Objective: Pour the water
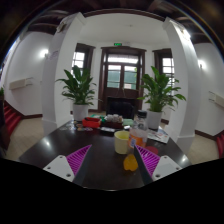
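- A bright room with white walls is seen, with a dark wooden double door (pixel 122 78) set in the middle of the far wall.
- Two tall leafy potted plants are placed at either side of the door: the left plant (pixel 78 88) in a white pot, the right plant (pixel 158 92) behind the clutter.
- A dark worktop (pixel 95 165) is spread across the foreground, reaching from the fingers to the far clutter.
- A cluster of small items (pixel 108 123) is laid along the far edge of the worktop; red and green shapes can be made out, but what they are cannot be told.
- The gripper (pixel 108 160) is held low over the worktop, its jaws set wide apart, with nothing clamped between them.
- The magenta pads (pixel 78 156) are seen on the inner faces of the two fingers.
- A yellow cup (pixel 122 142) is stood upright on the worktop, just ahead of the fingers and nearer the right one, with a gap at either side.
- A small orange-yellow object (pixel 131 162), possibly a little jug or bottle, is seen below the cup, just beside the right finger; whether the two touch cannot be told.
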The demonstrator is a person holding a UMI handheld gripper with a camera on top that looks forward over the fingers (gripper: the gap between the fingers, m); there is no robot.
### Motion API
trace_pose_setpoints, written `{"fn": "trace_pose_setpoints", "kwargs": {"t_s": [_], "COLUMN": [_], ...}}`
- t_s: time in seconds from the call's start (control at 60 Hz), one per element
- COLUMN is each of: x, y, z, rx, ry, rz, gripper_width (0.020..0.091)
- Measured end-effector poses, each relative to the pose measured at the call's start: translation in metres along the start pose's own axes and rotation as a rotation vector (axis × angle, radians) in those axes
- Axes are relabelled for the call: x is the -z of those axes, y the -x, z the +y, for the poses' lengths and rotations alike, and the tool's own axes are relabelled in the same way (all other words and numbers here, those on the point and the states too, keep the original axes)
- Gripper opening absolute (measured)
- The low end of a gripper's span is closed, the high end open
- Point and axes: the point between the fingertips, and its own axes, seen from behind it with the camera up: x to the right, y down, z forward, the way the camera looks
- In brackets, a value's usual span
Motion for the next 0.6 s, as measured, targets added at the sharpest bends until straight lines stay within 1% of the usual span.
{"fn": "trace_pose_setpoints", "kwargs": {"t_s": [0.117,0.2,0.3,0.483,0.55,0.6], "x": [-0.007,-0.016,-0.028,-0.06,-0.072,-0.081], "y": [-0.03,-0.045,-0.049,-0.035,-0.028,-0.027], "z": [-0.006,-0.019,-0.031,-0.047,-0.048,-0.048], "rx": [-0.004,-0.035,-0.056,-0.08,-0.088,-0.095], "ry": [-0.002,-0.005,0.004,0.011,0.007,-0.001], "rz": [0.044,0.057,0.058,0.035,0.028,0.034], "gripper_width": [0.0846,0.084,0.0835,0.0832,0.0822,0.0781]}}
